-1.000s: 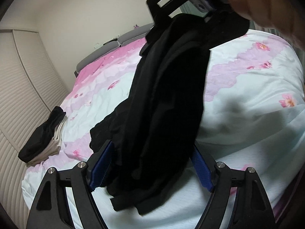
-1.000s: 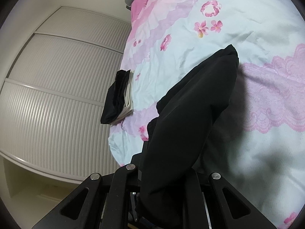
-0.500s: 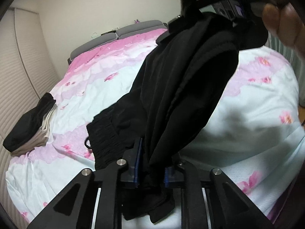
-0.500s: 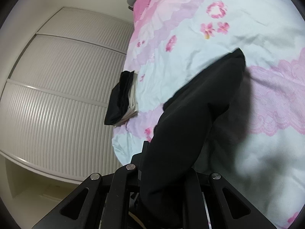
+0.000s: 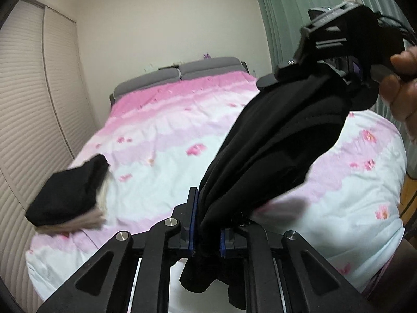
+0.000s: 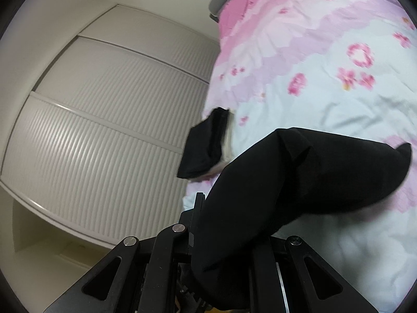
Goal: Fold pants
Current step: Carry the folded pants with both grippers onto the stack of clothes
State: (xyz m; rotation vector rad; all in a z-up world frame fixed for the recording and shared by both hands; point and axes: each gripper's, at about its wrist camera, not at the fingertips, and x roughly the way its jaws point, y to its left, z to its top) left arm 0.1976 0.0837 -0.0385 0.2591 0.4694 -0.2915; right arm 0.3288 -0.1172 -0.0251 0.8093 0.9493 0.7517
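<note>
In the left wrist view the left gripper (image 5: 207, 230) fills the bottom centre of the frame, angled down toward the bed (image 5: 161, 156). Its jaws are closing, and the blue pads (image 5: 193, 224) already pinch a bunch of the black pants (image 5: 273, 151). From there the cloth runs as a taut, twisted band to the upper right of the frame. There the right gripper (image 5: 346, 78) clamps the other end, with a person's hand (image 5: 402, 86) wrapped around its handle at the right edge.

In the right wrist view the right gripper (image 6: 221, 234) sits at the bottom centre, jaws pressed together on the pants (image 6: 299, 182), which cover most of the fingers and drape toward the right of the frame above the floral duvet (image 6: 325, 91).

A stack of folded clothes (image 5: 70, 195), black on top, lies at the left edge of the bed beside the ribbed wardrobe doors (image 6: 104, 130).
</note>
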